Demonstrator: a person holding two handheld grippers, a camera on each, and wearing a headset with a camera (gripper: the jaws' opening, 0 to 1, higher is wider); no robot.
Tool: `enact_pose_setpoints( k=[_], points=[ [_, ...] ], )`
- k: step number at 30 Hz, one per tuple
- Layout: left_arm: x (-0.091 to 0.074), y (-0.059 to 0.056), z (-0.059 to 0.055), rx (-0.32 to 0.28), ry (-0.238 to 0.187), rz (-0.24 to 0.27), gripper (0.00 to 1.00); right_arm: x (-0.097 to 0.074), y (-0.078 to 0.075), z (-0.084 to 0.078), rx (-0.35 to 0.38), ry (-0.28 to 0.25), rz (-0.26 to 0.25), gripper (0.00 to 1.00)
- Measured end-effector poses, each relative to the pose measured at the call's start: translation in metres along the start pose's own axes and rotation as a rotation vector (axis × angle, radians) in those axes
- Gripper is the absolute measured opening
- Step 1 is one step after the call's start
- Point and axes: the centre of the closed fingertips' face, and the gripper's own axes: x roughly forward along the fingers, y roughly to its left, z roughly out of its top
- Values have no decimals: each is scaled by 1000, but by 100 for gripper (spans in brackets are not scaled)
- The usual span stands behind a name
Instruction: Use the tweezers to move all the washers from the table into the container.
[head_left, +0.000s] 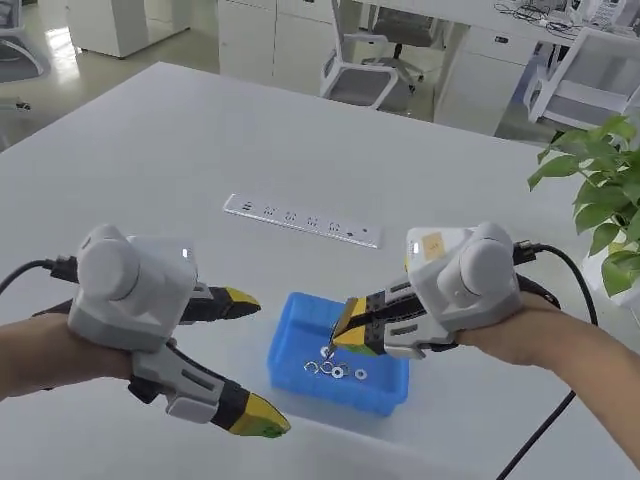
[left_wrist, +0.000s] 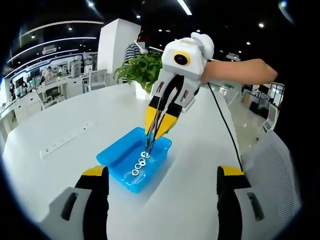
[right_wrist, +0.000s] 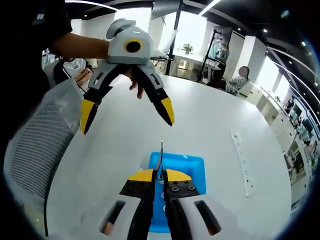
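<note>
Head view: right claw (head_left: 350, 335) pinched tight on tweezers (head_left: 331, 350), tips over washers (head_left: 336, 371) in blue container (head_left: 292, 312). Left claw (head_left: 256, 362) spread wide, empty, just beside container.

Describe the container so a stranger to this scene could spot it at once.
Start at the big white table and find the long white power strip lying on it. Just nearer the person sits the container, a shallow rectangular tray. It is the only bright blue thing there, with small metal washers inside.
</note>
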Motion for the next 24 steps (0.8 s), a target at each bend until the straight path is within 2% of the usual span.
enact_pose_setpoints(
  k=[3,16,24],
  points=[
    [0,1,0,-3,-2,6,99,2,-5,-4,-1,6,-6,7],
    [-2,8,1,-9,-3,23,99,17,-22,-22,-1,31,-19,7],
    [-1,11,-2,-8,7,26,99,27,-25,-40,0,62,-13,7]
  ],
)
